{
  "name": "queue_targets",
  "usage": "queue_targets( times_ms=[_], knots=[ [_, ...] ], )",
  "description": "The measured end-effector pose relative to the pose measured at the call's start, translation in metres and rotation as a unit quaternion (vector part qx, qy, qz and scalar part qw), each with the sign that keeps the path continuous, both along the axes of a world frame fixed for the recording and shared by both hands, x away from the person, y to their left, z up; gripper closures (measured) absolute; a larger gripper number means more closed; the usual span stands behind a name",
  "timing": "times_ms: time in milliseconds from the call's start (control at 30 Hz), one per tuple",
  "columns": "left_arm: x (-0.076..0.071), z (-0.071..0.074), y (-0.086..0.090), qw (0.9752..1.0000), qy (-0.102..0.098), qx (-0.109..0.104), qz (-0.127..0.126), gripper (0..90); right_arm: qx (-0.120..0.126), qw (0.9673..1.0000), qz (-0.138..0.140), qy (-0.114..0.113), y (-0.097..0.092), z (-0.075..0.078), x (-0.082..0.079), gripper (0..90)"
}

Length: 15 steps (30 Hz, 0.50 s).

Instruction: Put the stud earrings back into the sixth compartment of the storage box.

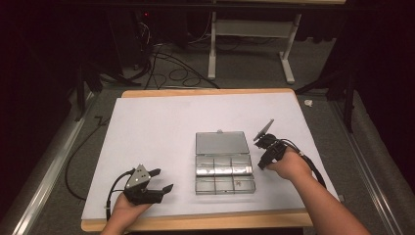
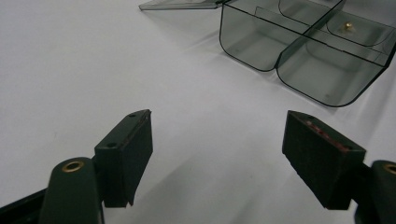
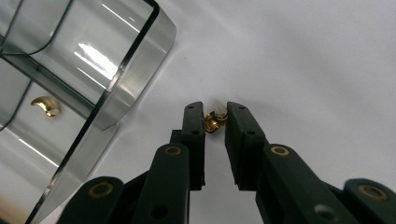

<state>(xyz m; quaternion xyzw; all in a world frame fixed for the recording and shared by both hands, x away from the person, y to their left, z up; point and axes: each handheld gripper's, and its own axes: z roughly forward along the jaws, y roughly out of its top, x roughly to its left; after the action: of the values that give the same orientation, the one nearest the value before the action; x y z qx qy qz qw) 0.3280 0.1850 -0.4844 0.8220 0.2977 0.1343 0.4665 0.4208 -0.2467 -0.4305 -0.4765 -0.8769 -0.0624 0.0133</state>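
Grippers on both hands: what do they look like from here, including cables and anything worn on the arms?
Both are black two-jaw units. The left tool carries a grey three-cornered plate on top and trails a black cable off the near table edge. The right tool has a black cable looping past the wrist. Its links carry brass-coloured rivets, and its jaws are flat rectangular blocks. Both forearms are bare, with no sleeves visible.

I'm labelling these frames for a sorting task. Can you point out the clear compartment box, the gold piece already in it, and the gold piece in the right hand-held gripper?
Clear compartment box (image 1: pixel 224 182), high view, near-row divider.
Gold piece in box (image 3: pixel 47 105), right gripper view, its curved body.
Gripped gold piece (image 3: pixel 212 123), right gripper view, its rounded body.
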Motion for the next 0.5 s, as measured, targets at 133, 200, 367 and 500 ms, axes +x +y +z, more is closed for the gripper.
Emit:
queue_targets(
  times_ms=[133, 200, 367, 500],
  knots=[
    [0.000, 0.000, 0.000, 1.0000, 0.000, 0.000, 0.000, 25.2, 0.002, 1.0000, 0.003, -0.002, -0.001, 0.002, -0.003, 78.9],
    [0.000, 0.000, 0.000, 1.0000, 0.000, 0.000, 0.000, 25.2, 0.002, 1.0000, 0.004, 0.000, -0.001, 0.004, -0.005, 78.9],
    [0.000, 0.000, 0.000, 1.0000, 0.001, 0.001, -0.001, 25.2, 0.008, 0.9999, 0.006, -0.002, -0.001, 0.006, -0.010, 78.9],
    [0.000, 0.000, 0.000, 1.0000, 0.000, 0.001, -0.001, 25.2, 0.014, 0.9999, 0.007, -0.002, -0.003, 0.009, -0.014, 78.9]
  ],
)
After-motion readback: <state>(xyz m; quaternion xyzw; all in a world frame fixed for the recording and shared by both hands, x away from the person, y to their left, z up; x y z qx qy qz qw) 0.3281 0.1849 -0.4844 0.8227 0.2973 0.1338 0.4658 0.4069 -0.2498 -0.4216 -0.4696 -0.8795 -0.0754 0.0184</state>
